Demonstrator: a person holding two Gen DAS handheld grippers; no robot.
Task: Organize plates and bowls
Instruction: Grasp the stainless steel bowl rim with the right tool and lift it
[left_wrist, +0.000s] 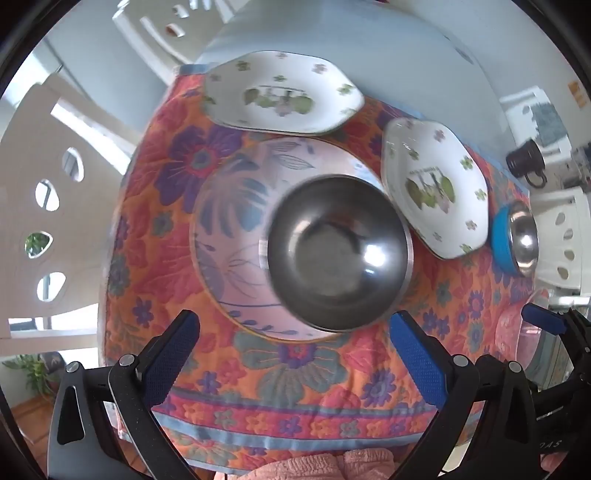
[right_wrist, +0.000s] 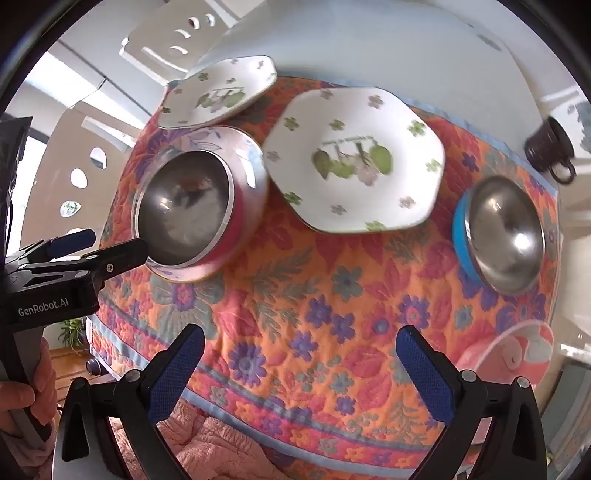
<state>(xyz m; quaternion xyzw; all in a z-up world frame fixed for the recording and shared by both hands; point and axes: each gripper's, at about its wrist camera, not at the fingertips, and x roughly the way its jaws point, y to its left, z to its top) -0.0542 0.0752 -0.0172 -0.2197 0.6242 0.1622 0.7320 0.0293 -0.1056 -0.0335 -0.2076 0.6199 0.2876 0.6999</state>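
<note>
A steel bowl with a pink outside (left_wrist: 336, 254) (right_wrist: 184, 210) stands on a round plate with blue leaf patterns (left_wrist: 229, 206) (right_wrist: 207, 137). Two white six-sided plates with green flowers lie on the floral cloth, one at the back (left_wrist: 280, 96) (right_wrist: 218, 94) and one to the right (left_wrist: 436, 184) (right_wrist: 351, 162). A steel bowl with a blue outside (left_wrist: 517, 240) (right_wrist: 502, 236) sits further right. My left gripper (left_wrist: 295, 326) (right_wrist: 101, 243) hangs open above the pink bowl's near side, touching nothing. My right gripper (right_wrist: 301, 341) is open over bare cloth, with nothing between its fingers.
A black mug (left_wrist: 526, 162) (right_wrist: 550, 147) stands off the cloth at the back right. A clear dish (right_wrist: 517, 350) sits near the front right edge. White chairs (left_wrist: 48, 206) surround the table. A hand (right_wrist: 26, 398) holds the left gripper's handle.
</note>
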